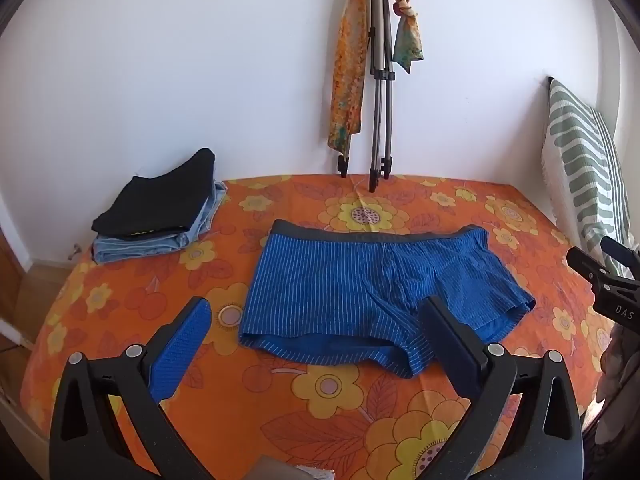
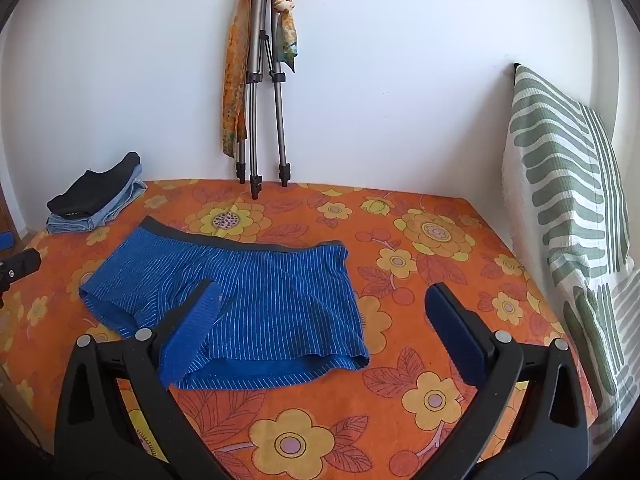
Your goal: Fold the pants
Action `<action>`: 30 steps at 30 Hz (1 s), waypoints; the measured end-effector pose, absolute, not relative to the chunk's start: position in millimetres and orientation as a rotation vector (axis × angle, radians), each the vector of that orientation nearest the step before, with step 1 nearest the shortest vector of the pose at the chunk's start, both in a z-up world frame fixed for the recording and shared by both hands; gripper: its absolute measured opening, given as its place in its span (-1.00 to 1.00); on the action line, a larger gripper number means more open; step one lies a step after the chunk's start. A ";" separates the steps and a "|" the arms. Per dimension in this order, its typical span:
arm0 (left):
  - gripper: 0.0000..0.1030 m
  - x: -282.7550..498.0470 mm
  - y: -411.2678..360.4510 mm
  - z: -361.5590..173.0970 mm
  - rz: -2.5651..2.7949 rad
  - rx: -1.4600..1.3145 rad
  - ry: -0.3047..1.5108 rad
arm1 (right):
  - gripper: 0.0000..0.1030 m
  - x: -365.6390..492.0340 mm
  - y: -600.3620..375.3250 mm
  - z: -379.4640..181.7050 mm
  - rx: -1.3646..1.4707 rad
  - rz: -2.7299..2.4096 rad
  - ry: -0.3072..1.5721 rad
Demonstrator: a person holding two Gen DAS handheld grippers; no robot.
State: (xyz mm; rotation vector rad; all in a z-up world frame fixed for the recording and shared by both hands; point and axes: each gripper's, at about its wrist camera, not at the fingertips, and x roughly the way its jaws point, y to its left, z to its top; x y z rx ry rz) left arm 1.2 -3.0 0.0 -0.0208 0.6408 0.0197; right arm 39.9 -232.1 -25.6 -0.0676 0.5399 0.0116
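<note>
Left wrist view: ribbed blue pinstriped shorts (image 1: 360,292) lie flat on a flowered orange cloth (image 1: 360,408); left gripper (image 1: 316,320) and right gripper (image 2: 324,304) both spread wide, empty.

From my left wrist view, the left gripper (image 1: 316,320) has its jaws spread wide with nothing between the pads; it hangs above the near hem of the blue striped shorts (image 1: 372,280); these lie flat and unfolded on the orange floral bedcover (image 1: 120,312), grey waistband toward the wall. A stack of folded clothes (image 1: 160,216) sits at the far left corner, black on top of denim; a tripod (image 1: 380,80) draped with scarves leans on the wall; the right gripper (image 1: 600,276) shows at the right edge, its state unclear from here.
</note>
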 end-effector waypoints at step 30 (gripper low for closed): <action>1.00 -0.4 -2.2 -1.2 0.021 -0.021 0.635 | 1.00 40.4 -235.6 -25.5 -0.061 0.012 0.537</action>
